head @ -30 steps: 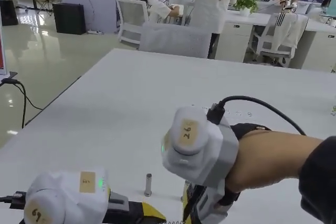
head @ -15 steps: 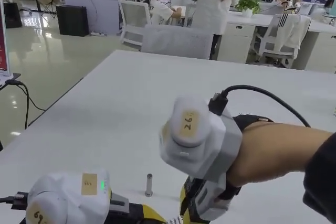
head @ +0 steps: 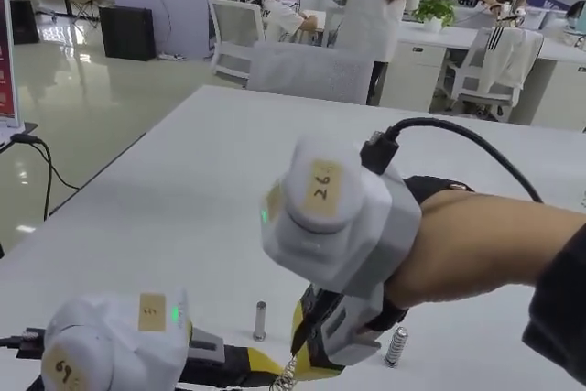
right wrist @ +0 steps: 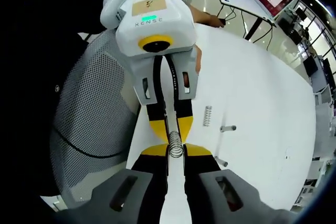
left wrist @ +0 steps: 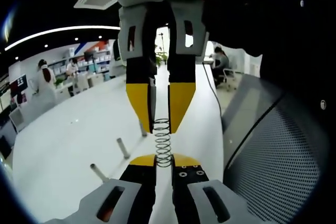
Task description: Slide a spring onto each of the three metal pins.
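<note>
Compared with a second ago, my right gripper sits higher and further left over the white table, and a loose spring now shows on the table just beside it. Both tongs are pinched narrow on one shared spring, the right gripper on one end and the left gripper on the other, so it hangs in the air between the yellow tips, above the table and near the metal pins. I count two grippers, three upright metal pins standing on the table, and two springs.
</note>
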`<state>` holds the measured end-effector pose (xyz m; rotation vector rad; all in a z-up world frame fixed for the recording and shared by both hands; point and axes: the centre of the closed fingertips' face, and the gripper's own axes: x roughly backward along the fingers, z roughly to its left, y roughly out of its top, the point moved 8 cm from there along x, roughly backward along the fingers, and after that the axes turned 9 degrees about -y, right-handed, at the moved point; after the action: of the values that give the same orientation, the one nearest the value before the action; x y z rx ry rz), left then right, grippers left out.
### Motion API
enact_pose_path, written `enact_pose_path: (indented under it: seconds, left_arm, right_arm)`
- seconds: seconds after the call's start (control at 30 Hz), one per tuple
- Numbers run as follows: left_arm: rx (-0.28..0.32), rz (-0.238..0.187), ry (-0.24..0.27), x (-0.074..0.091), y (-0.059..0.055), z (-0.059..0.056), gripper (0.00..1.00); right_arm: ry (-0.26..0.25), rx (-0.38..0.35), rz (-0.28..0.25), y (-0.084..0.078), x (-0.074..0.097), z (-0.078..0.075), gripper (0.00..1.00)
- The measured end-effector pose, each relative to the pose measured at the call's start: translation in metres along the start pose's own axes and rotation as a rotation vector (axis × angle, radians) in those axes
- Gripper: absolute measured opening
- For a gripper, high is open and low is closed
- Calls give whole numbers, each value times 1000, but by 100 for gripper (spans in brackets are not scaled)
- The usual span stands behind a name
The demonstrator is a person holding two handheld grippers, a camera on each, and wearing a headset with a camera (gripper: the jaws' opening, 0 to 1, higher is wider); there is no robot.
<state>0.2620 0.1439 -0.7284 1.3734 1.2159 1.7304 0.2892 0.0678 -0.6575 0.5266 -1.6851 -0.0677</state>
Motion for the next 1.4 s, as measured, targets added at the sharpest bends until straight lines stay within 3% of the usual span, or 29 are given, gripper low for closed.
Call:
enact_pose_path:
  seconds: [0.43,0.7,1.2,1.4]
  left_arm:
    - [7,-37,4,2,-3,1,2]
    - [40,-107,17,6,2,6,2]
    - [44,-143,18,7,7,6,2]
    - [38,-134,19,6,8,4,2]
  right_arm:
    - [4,-35,-32,-3,3,-5,16]
    - [19,-66,-72,-3,-5,-4,15]
    - [32,-97,-91,-5,-8,-7,9]
    - [39,-99,-79,-5,-9,-6,8]
